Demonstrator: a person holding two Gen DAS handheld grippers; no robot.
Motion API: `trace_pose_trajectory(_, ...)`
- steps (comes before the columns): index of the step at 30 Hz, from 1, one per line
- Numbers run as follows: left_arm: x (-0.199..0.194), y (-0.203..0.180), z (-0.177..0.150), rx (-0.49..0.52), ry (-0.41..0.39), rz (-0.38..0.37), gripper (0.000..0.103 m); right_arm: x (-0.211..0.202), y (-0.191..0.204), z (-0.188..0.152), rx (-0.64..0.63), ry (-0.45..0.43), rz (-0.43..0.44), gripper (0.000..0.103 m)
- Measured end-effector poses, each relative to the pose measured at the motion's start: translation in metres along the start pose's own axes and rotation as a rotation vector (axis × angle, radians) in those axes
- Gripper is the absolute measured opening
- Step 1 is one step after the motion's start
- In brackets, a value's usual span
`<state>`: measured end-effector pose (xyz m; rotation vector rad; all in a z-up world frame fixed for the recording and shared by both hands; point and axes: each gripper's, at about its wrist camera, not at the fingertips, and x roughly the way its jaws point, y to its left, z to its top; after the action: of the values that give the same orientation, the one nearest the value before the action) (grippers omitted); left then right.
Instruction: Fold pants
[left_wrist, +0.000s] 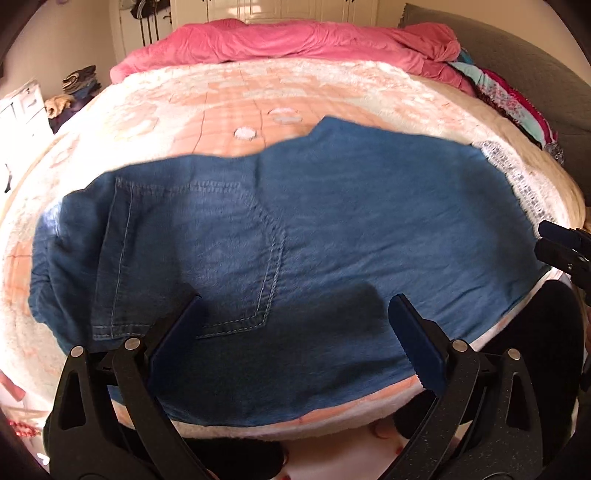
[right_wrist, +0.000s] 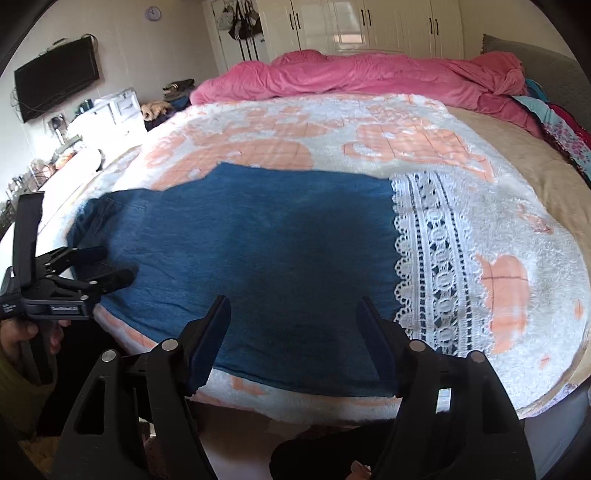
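Pants (left_wrist: 280, 236), blue denim, spread flat across near edge of bed blanket (left_wrist: 258, 96), folded lengthwise into one long band by the look of it: back pocket and waist toward 9 o'clock in left wrist view, leg end with white lace trim (right_wrist: 432, 258) toward 3 o'clock in right wrist view. Left gripper (left_wrist: 295, 325) hovering above cloth near pocket, jaws spread wide, nothing between them, pads clear of denim. Right gripper (right_wrist: 293, 332) above leg portion close to lace, jaws parted, nothing pinched; cloth under it lying slack and released. Each gripper visible at edge of the other's view: left one at 9 o'clock from the right wrist, right one at 3 o'clock from the left wrist. Pink duvet (right_wrist: 369, 74) bunched at 12 o'clock, well apart from work. Step judged as pause between folds, lengthwise fold done, crosswise fold not yet begun. Next move likely calls for pinching both layers at one end, probably lace hem, and carrying it over toward waist, edges kept aligned. Risk: grabbing top layer only, or dragging fluffy blanket along.
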<state>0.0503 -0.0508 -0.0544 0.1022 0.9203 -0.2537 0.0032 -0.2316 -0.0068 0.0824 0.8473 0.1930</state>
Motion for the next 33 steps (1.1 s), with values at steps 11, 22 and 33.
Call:
trace_pose_trajectory(11,-0.015,-0.005,0.008,-0.005,-0.039,-0.045,0.093,-0.015,-0.035,-0.012,0.140,-0.065,0.044,0.072)
trace_pose_trajectory(22,-0.022,-0.073,0.073,0.109,-0.096,-0.157,0.093,-0.050,-0.083,-0.029,0.306,-0.135,-0.026,0.082)
trace_pose_trajectory(33,0.031,-0.150,0.140,0.213,-0.025,-0.244,0.093,-0.037,-0.092,-0.047,0.404,-0.113,0.026,0.082)
